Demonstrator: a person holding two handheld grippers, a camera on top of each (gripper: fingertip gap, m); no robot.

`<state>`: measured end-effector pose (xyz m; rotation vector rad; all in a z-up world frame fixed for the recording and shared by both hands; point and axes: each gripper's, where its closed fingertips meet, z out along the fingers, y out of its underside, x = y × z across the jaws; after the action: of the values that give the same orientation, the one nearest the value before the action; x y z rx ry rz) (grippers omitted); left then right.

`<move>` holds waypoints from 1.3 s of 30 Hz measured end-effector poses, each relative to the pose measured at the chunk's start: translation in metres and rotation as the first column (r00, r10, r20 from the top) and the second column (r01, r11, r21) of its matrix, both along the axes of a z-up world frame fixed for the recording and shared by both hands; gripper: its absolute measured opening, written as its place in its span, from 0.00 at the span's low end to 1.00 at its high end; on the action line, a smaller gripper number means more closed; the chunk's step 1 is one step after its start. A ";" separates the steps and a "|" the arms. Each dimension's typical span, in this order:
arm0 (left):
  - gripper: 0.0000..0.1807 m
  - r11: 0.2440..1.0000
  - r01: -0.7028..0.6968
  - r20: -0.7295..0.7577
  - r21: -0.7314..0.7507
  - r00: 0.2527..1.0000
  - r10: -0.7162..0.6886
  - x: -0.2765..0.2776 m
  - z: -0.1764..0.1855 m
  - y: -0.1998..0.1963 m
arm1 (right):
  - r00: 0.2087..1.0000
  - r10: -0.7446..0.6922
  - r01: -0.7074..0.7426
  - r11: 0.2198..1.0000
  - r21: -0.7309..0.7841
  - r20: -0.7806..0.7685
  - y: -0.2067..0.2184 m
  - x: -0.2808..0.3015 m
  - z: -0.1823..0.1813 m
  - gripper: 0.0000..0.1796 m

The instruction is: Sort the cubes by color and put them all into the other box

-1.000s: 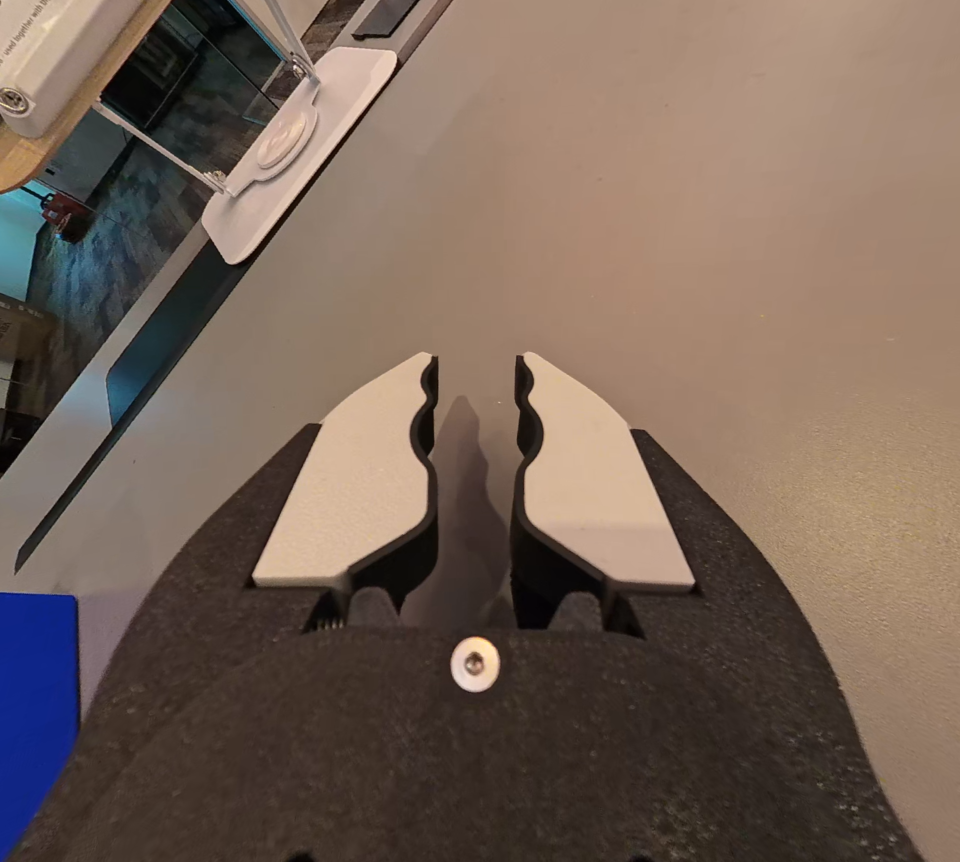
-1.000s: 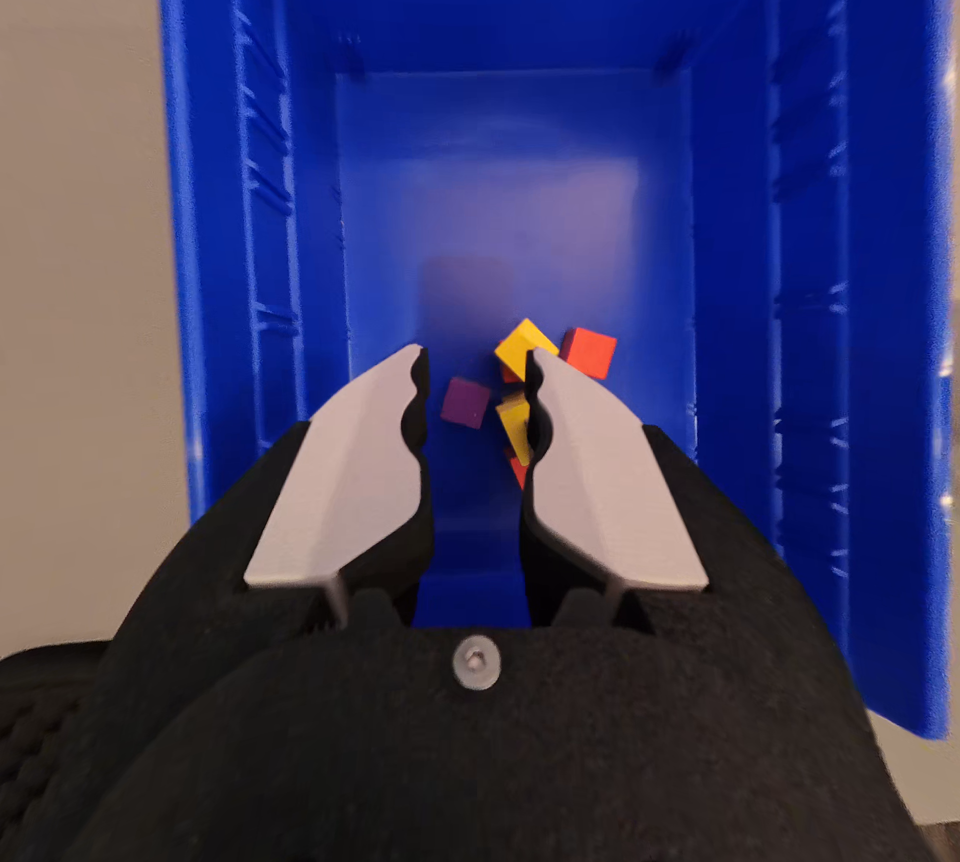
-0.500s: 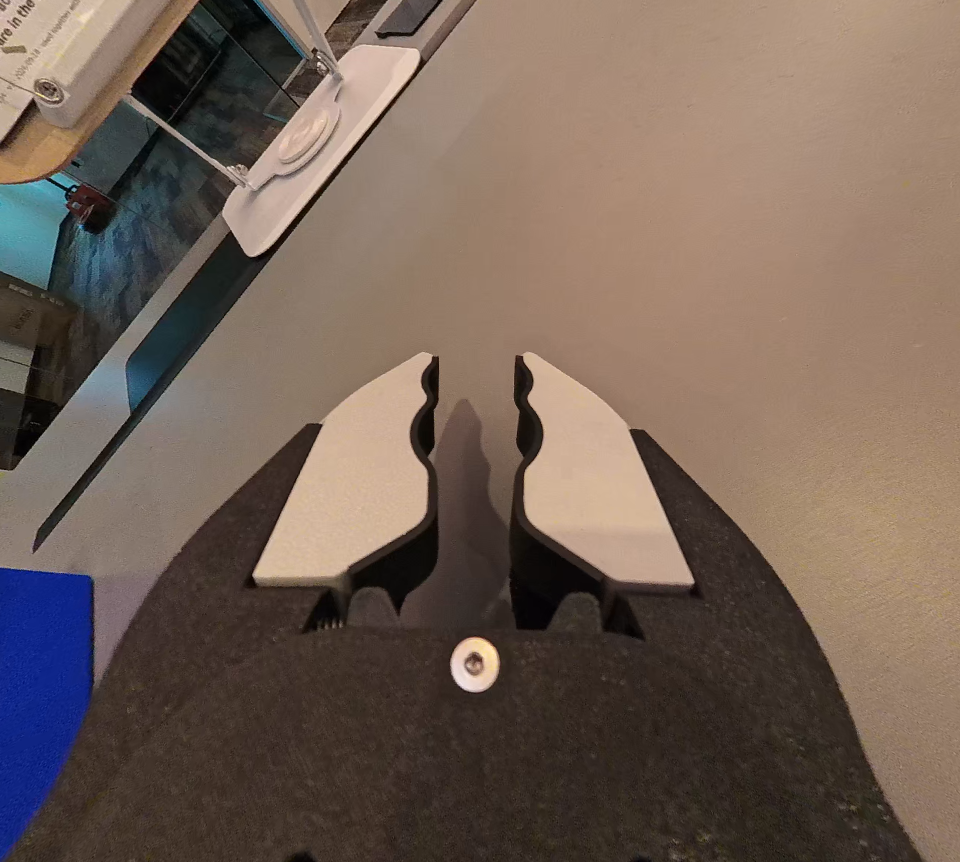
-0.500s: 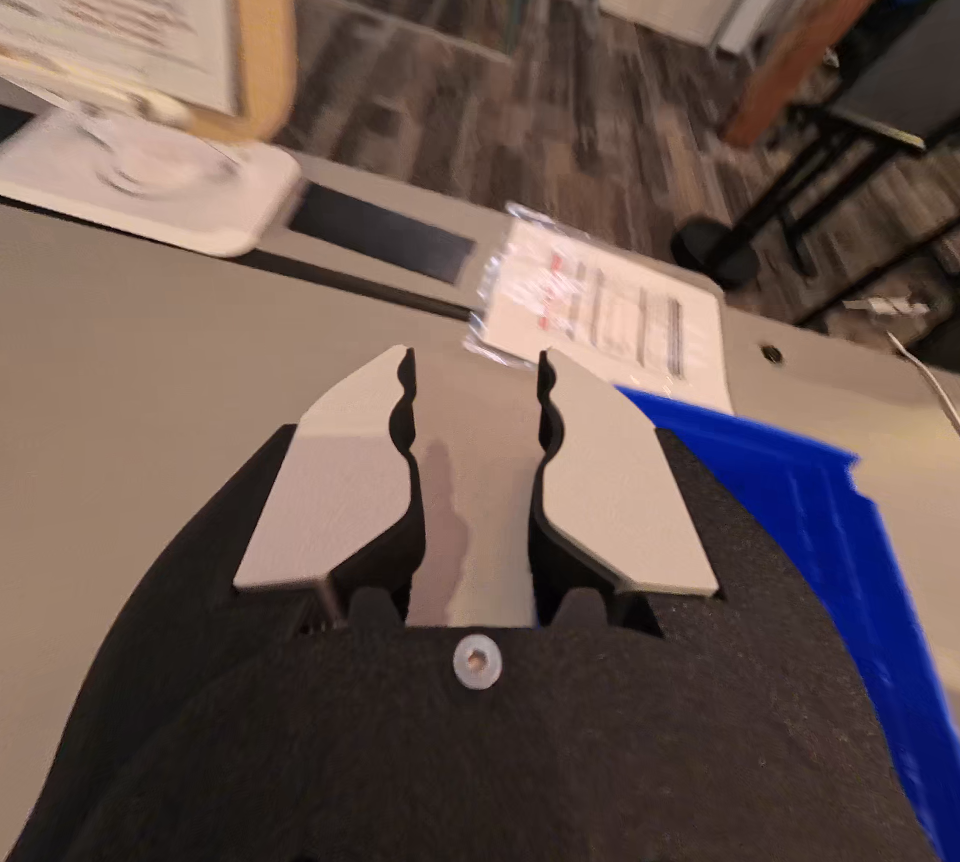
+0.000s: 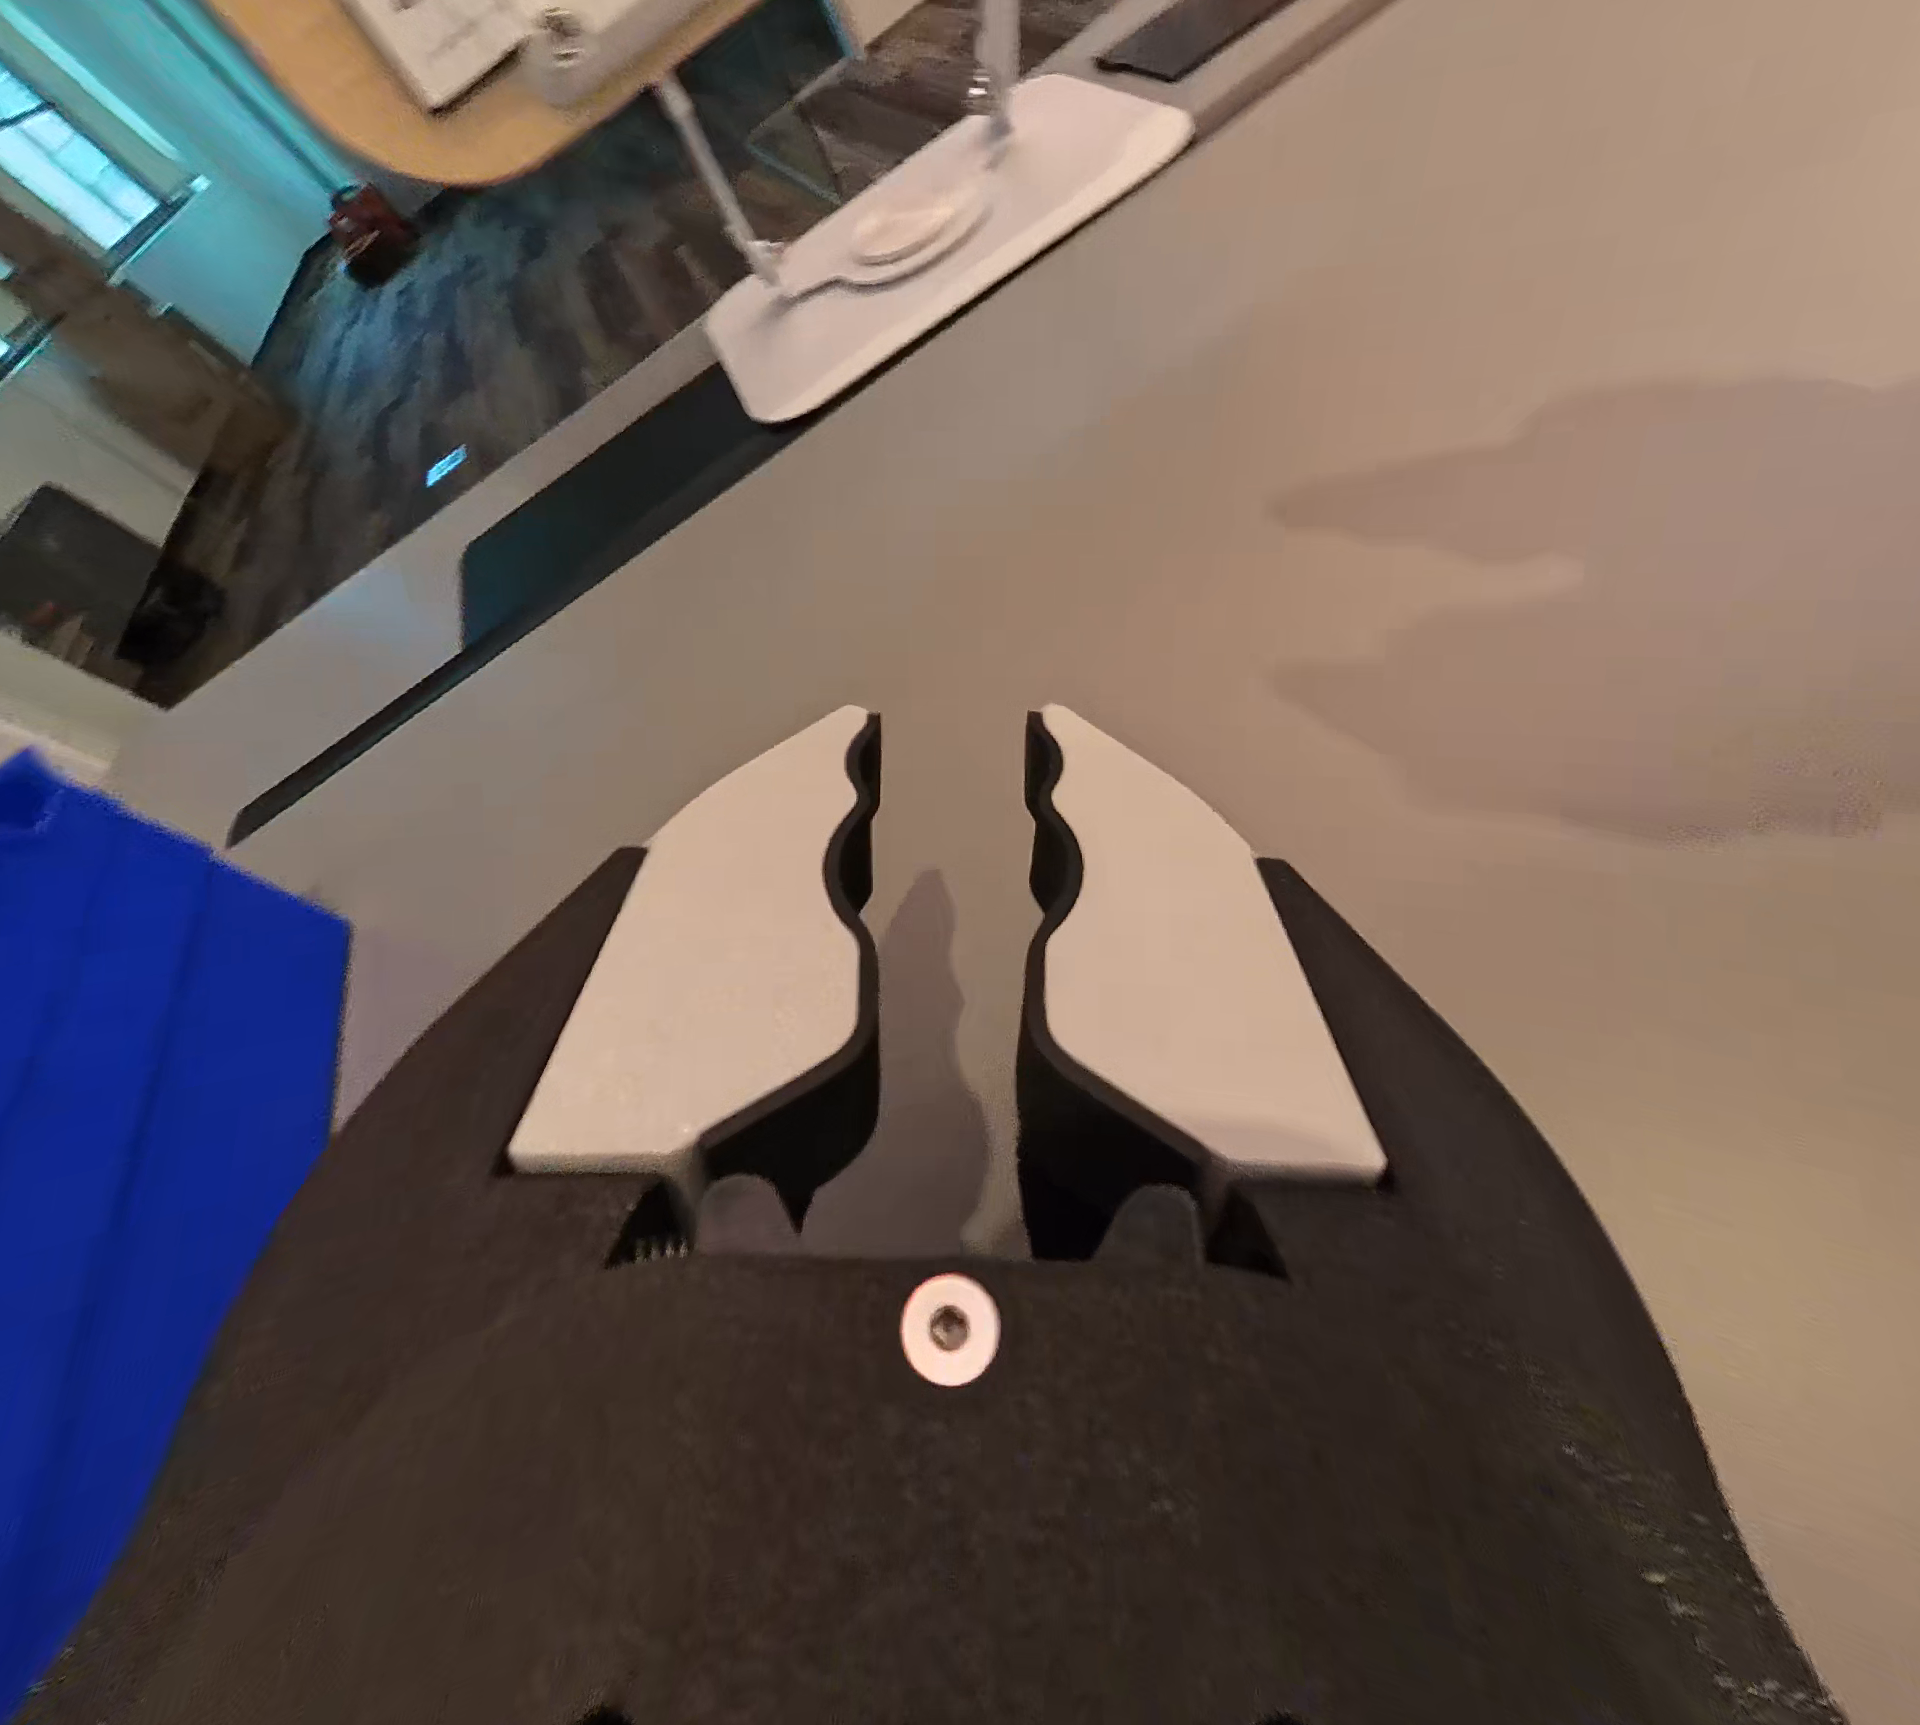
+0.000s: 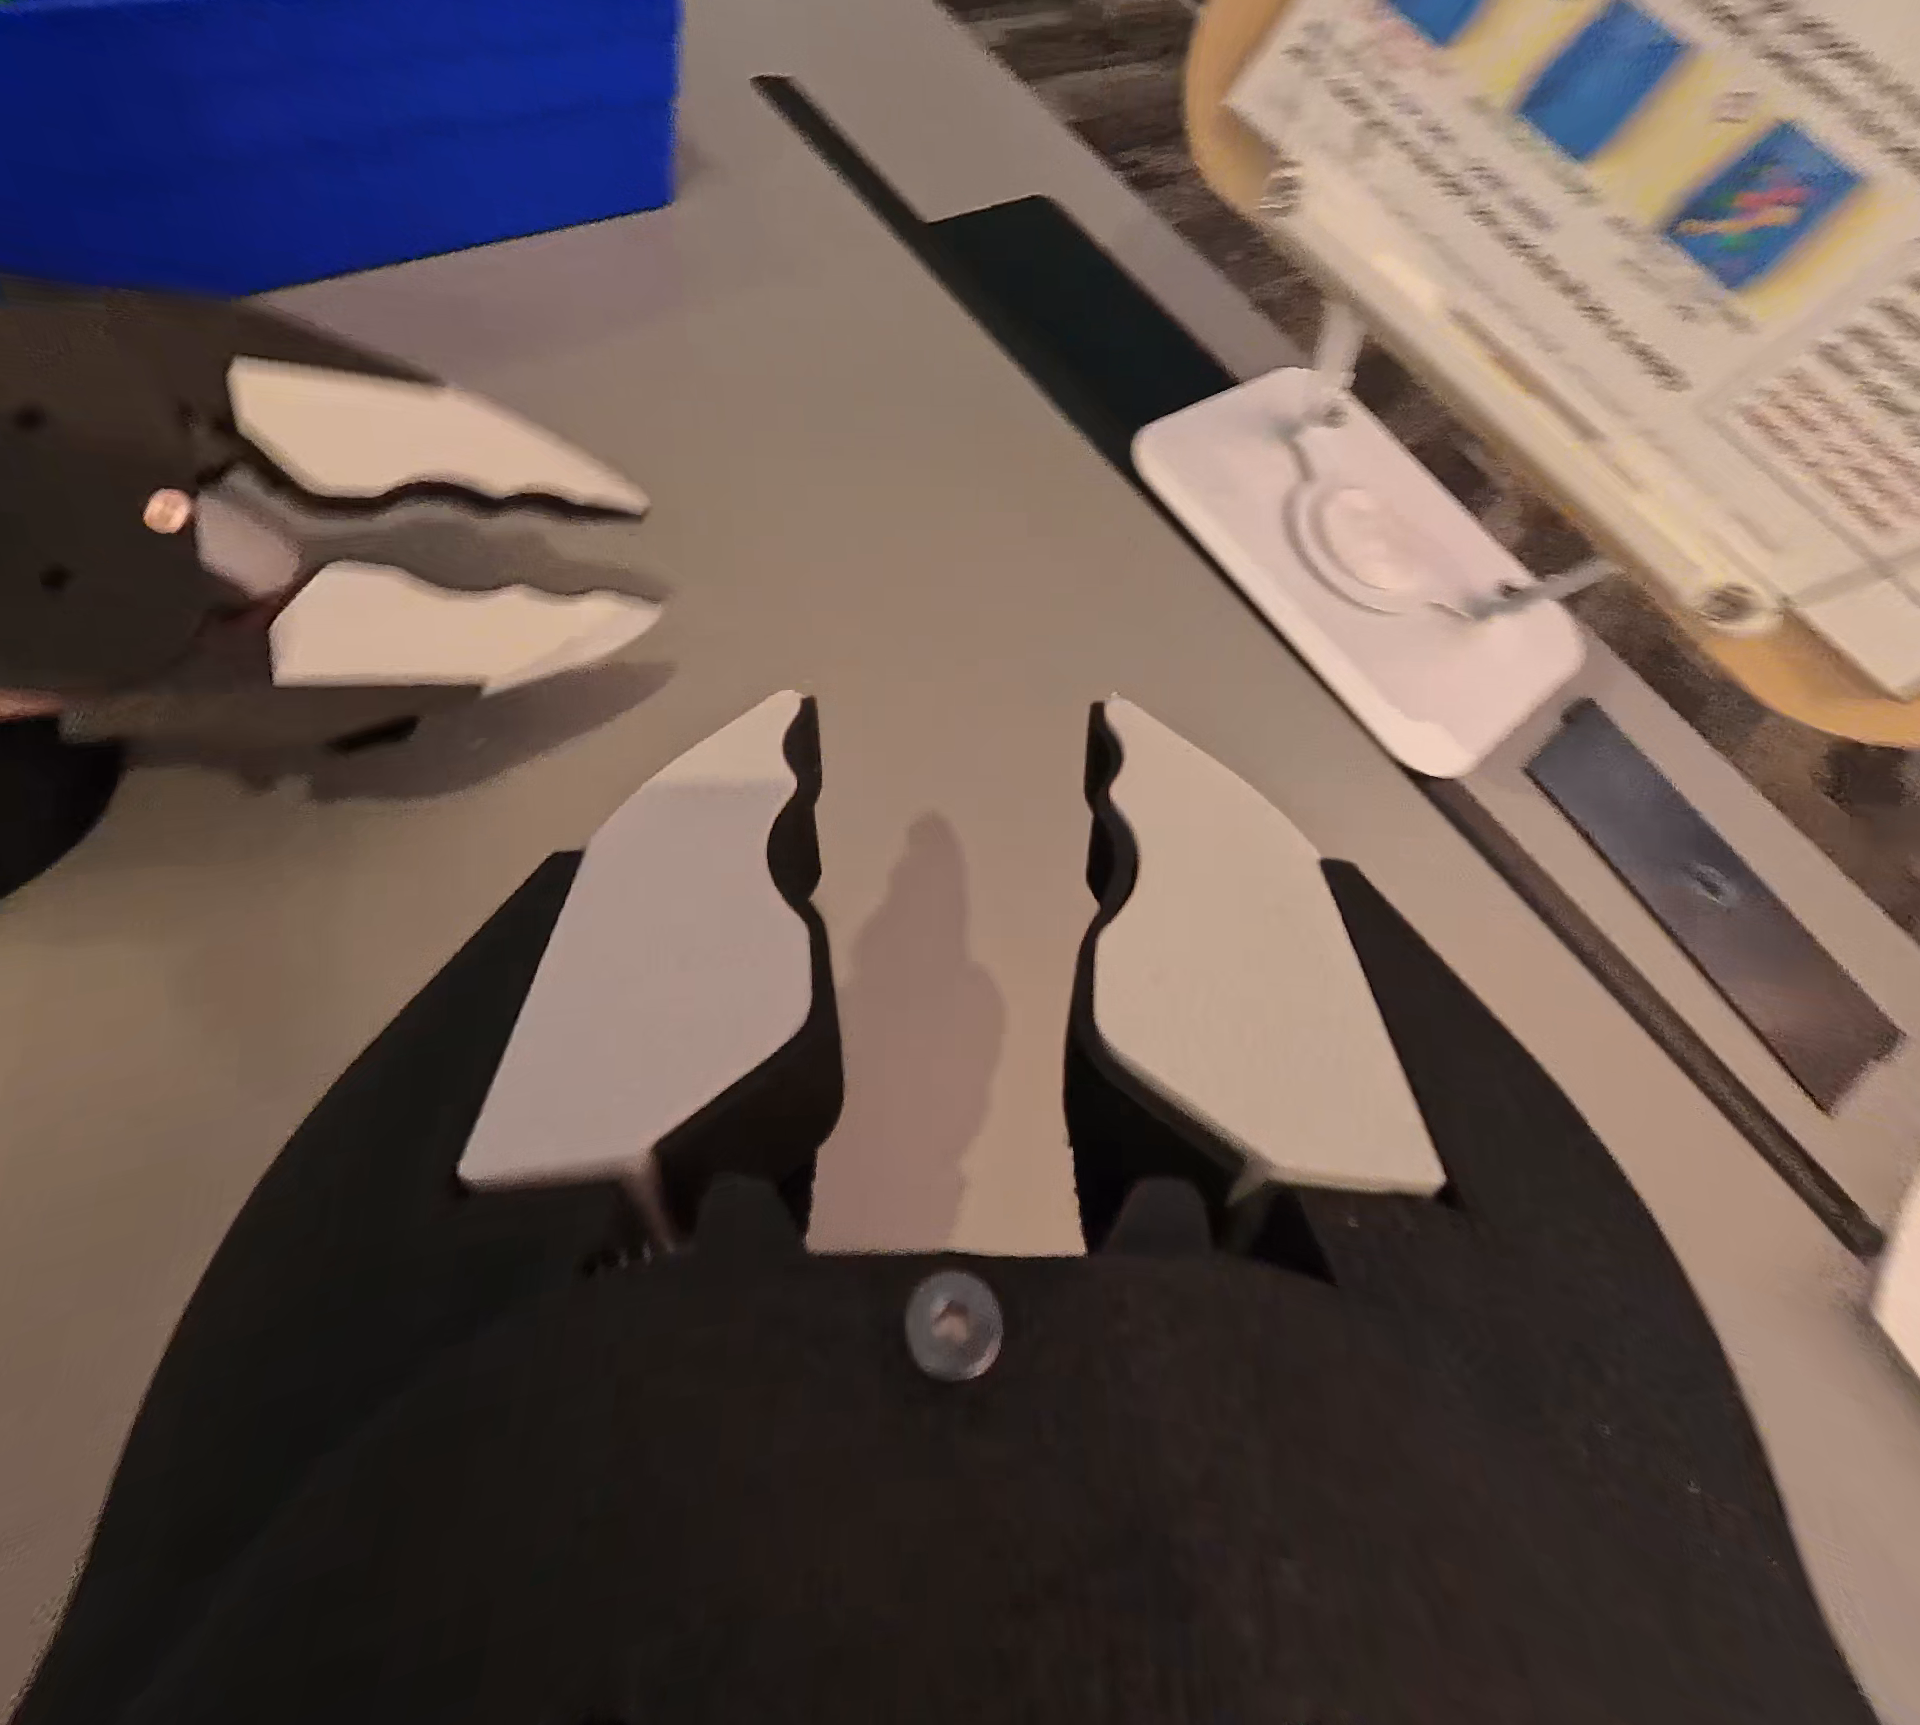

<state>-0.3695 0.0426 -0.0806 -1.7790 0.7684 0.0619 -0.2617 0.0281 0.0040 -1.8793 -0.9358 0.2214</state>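
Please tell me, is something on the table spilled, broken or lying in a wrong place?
Nothing stands out. Both the left gripper and the right gripper are open and empty over bare grey table. The blue box and the white sign stand sit upright. No cubes lie loose.

Grey table (image 5: pixel 1351 273) filled most of both views. A white stand base (image 5: pixel 956 241) sat at the table's far edge, thin metal rods rising from it to a tilted instruction sheet (image 6: pixel 1621 148) with blue pictures, blurred. A wood-coloured rounded board (image 5: pixel 343 75) lay behind the sheet. Dark slot cutouts (image 6: pixel 1049 283) ran along the table edge. Dark patterned floor (image 5: pixel 436 304) showed beyond the table. Shadows fell across the tabletop at right in the left wrist view.
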 end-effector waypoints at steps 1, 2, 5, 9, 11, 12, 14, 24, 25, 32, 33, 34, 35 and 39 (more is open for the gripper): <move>0.14 1.000 -0.027 0.016 0.006 1.000 0.027 -0.009 0.007 0.002 | 1.000 0.029 -0.029 0.999 -0.014 0.006 -0.005 -0.010 -0.006 0.27; 0.14 0.998 -0.053 0.036 0.015 0.998 0.052 -0.019 0.016 0.003 | 0.999 0.054 -0.054 0.998 -0.030 0.006 -0.010 -0.019 -0.012 0.27; 0.14 0.990 -0.134 0.122 0.032 0.984 0.129 -0.052 0.047 0.001 | 0.991 0.128 -0.124 0.989 -0.083 0.035 -0.023 -0.042 -0.032 0.27; 0.13 0.973 -0.221 0.153 0.059 0.966 0.210 -0.110 0.091 -0.013 | 0.980 0.178 -0.169 0.980 -0.103 0.092 -0.033 -0.058 -0.048 0.28; 0.13 0.958 -0.272 0.105 0.092 0.959 0.262 -0.149 0.113 -0.020 | 0.975 0.196 -0.185 0.977 -0.109 0.104 -0.037 -0.062 -0.051 0.28; 0.11 0.953 -0.286 0.061 0.103 0.958 0.281 -0.168 0.121 -0.024 | 0.973 0.202 -0.190 0.975 -0.112 0.107 -0.038 -0.064 -0.051 0.28; 0.10 0.946 -0.312 -0.077 0.083 0.945 0.319 -0.208 0.127 -0.027 | 0.970 0.212 -0.199 0.973 -0.118 0.115 -0.039 -0.065 -0.052 0.28; 0.12 0.744 -0.310 -0.209 -0.592 0.951 0.229 -0.320 0.045 -0.034 | 0.976 0.181 -0.161 0.974 -0.158 0.122 -0.030 -0.053 -0.059 0.28; 0.13 0.696 -0.327 -0.212 -0.639 0.945 0.250 -0.328 0.037 -0.035 | 0.976 0.179 -0.159 0.974 -0.159 0.125 -0.029 -0.052 -0.060 0.28; 0.19 0.632 -0.476 -0.591 -0.611 0.806 0.035 -0.378 -0.006 -0.029 | 0.973 0.183 -0.155 0.969 -0.192 0.138 -0.025 -0.046 -0.070 0.28; 0.19 0.660 -0.457 -0.638 -0.597 0.769 -0.045 -0.380 -0.009 -0.028 | 0.973 0.182 -0.153 0.969 -0.196 0.141 -0.024 -0.045 -0.072 0.28; 0.17 0.686 -0.443 -0.690 -0.577 0.714 -0.120 -0.385 -0.011 -0.026 | 0.973 0.180 -0.150 0.968 -0.201 0.143 -0.023 -0.044 -0.073 0.28; 0.16 0.705 -0.422 -0.720 -0.570 0.669 -0.182 -0.388 -0.015 -0.024 | 0.973 0.181 -0.149 0.967 -0.206 0.145 -0.023 -0.043 -0.074 0.28; 0.16 0.661 -0.409 -0.711 -0.629 0.647 -0.276 -0.394 -0.029 -0.024 | 0.972 0.178 -0.144 0.967 -0.212 0.152 -0.020 -0.041 -0.076 0.28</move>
<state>-0.7635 0.0184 -0.1092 -2.6425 1.5012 0.7086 -0.3023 0.0081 -0.0724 -2.0309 -1.2241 0.2644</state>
